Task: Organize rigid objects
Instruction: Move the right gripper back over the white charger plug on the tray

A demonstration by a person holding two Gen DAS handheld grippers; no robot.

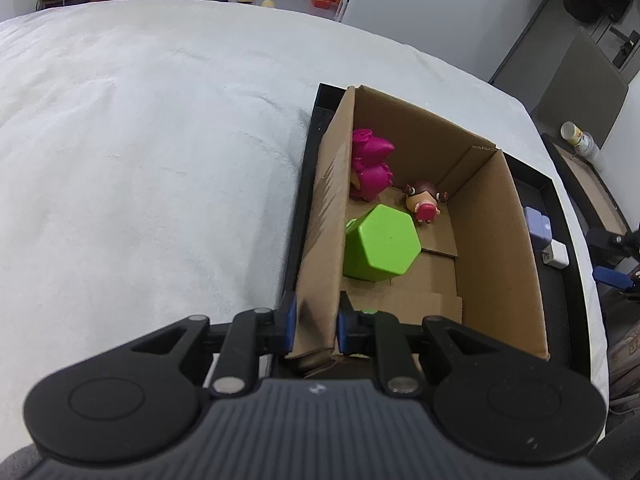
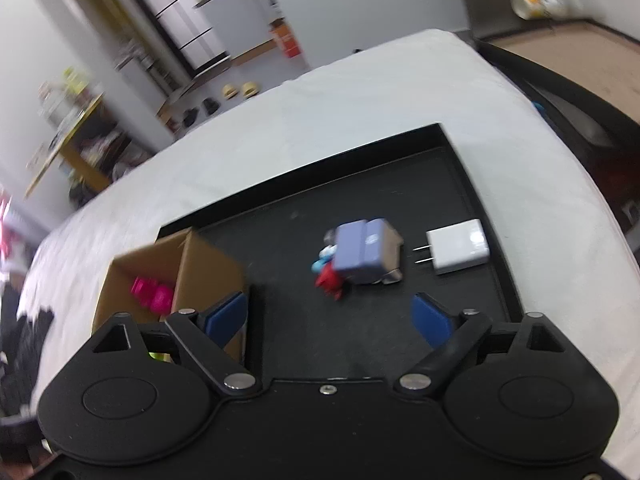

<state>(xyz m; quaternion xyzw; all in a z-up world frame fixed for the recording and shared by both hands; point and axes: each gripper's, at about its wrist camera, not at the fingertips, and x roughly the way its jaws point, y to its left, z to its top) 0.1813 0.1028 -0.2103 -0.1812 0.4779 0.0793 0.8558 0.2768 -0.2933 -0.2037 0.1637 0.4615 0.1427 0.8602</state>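
Observation:
A cardboard box stands in a black tray on the white bed. My left gripper is shut on the box's near left wall, one blue pad on each side. Inside the box lie a green hexagonal cup, a magenta toy and a small brown-and-pink figure. In the right wrist view my right gripper hangs open above the tray floor, with nothing between its fingers. Just ahead of it lie a purple-and-grey block toy with red and blue bits, and a white charger plug.
The white bedcover spreads wide to the left of the tray. The box stands close to my right gripper's left finger. A dark chair and a can sit beyond the bed's right edge. Shelves and slippers lie on the far floor.

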